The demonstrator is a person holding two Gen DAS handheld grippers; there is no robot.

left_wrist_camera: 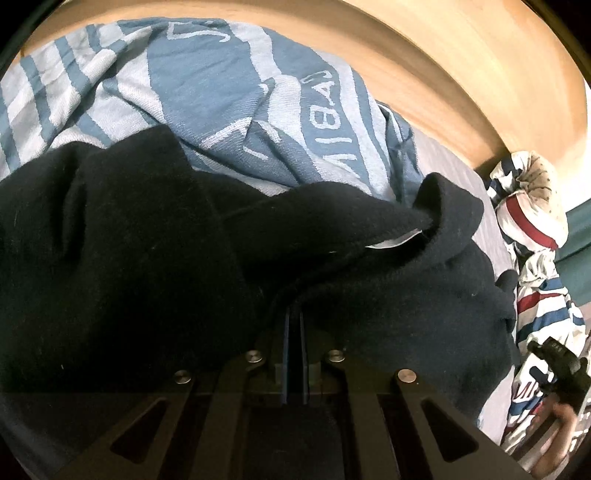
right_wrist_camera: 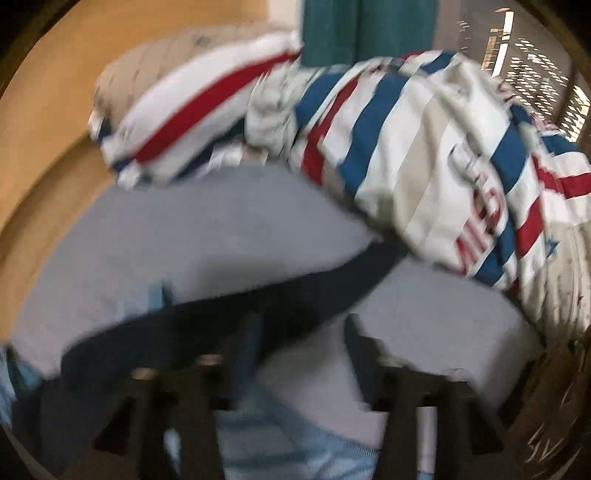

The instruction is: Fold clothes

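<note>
A black garment [left_wrist_camera: 147,240] lies bunched across the near part of the left wrist view. My left gripper [left_wrist_camera: 293,314] is shut on a fold of it, and the cloth drapes over both fingertips. A white label shows inside a fold to the right. In the blurred right wrist view a dark band of the same garment [right_wrist_camera: 221,321] runs across the grey sheet [right_wrist_camera: 203,229] and over the left finger. My right gripper [right_wrist_camera: 306,332] has its fingers standing apart with only sheet showing between them.
A blue and white lettered cloth [left_wrist_camera: 221,92] lies behind the black garment. Red, white and blue striped bedding [right_wrist_camera: 424,147] is piled at the far right by a green curtain [right_wrist_camera: 362,29]. Wood [left_wrist_camera: 461,74] borders the bed. A wicker basket [right_wrist_camera: 554,406] stands at the right.
</note>
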